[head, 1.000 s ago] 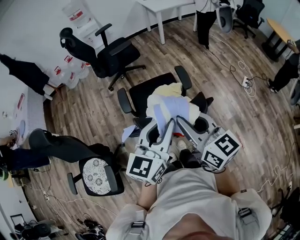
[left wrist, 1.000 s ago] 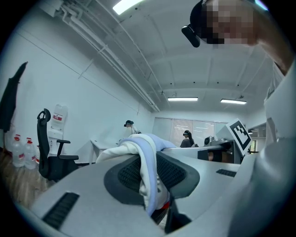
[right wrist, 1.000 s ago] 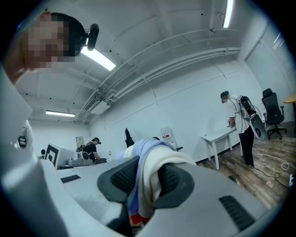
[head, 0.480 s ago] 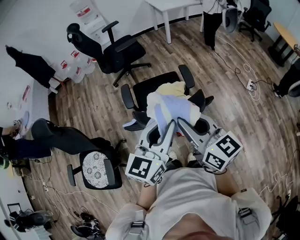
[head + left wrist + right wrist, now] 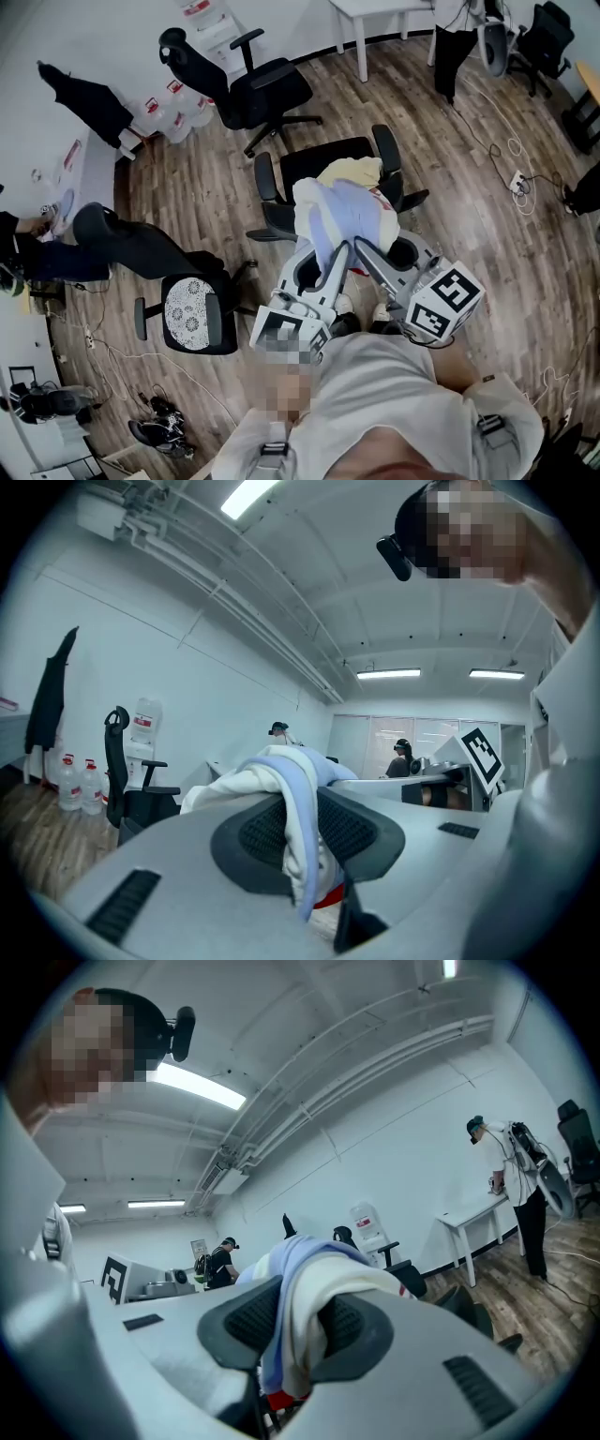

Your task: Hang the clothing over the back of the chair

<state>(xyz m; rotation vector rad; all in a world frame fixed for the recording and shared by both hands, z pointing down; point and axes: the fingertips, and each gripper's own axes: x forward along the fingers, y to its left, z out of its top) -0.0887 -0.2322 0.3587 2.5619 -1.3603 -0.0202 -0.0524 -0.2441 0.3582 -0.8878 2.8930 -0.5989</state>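
Observation:
A bundled garment (image 5: 339,208) in white, lavender and pale yellow hangs between both grippers, above a black office chair (image 5: 309,169) with two armrests. My left gripper (image 5: 330,255) is shut on a fold of the garment (image 5: 281,785), which drapes over its dark pads (image 5: 258,832). My right gripper (image 5: 362,249) is shut on another fold of the garment (image 5: 314,1283), close beside the left one. A red patch shows under the cloth in both gripper views. The garment hides most of the chair's back.
A second black chair (image 5: 258,89) stands beyond, near water bottles (image 5: 173,120). A chair with a patterned cushion (image 5: 192,319) is at the left, beside a seated person's legs (image 5: 122,246). A white table (image 5: 375,11), floor cables and a power strip (image 5: 518,178) lie at the right.
The chairs and floor have slid up and to the right in the head view as I carry the garment along. Both grips look the same.

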